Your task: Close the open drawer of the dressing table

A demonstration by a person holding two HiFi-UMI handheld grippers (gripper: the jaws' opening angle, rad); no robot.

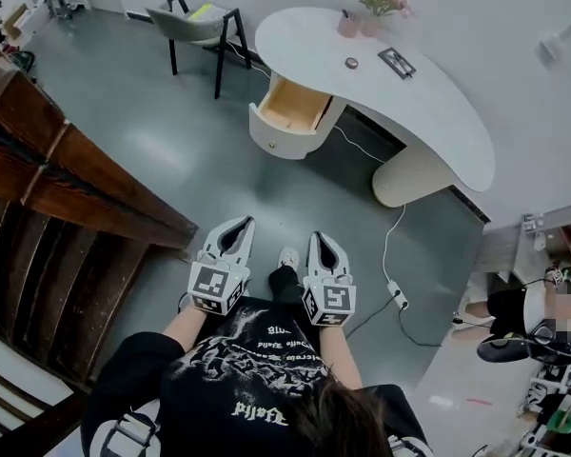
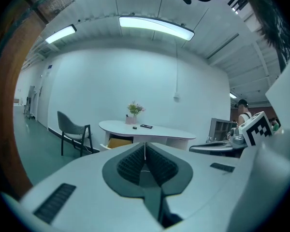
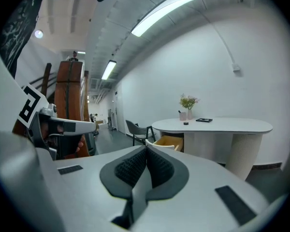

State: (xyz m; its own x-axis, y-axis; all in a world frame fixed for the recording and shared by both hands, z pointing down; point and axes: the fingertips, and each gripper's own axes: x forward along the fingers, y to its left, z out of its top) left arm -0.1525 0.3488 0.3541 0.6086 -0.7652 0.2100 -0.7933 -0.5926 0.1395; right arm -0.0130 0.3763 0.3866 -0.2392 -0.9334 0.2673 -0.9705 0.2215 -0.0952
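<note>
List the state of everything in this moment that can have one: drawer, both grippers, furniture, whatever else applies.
drawer: open, pulled well out of the dressing table.
left gripper: jaws shut, nothing between them, well short of the drawer.
right gripper: jaws shut, nothing between them, well short of the drawer.
chair: upright, nobody sitting on it.
flower vase: upright on the tabletop.

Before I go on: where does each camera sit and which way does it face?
Head view: on the person's head, looking steeply down at the open drawer and dressing table; shows torso, forearms, left tongs, right tongs.
Left gripper view: rides the left tongs, looking along shut jaws toward the table; right tongs at right edge.
Right gripper view: rides the right tongs, same aim, jaws shut; left tongs at left edge.
Shared: all show the drawer.
</note>
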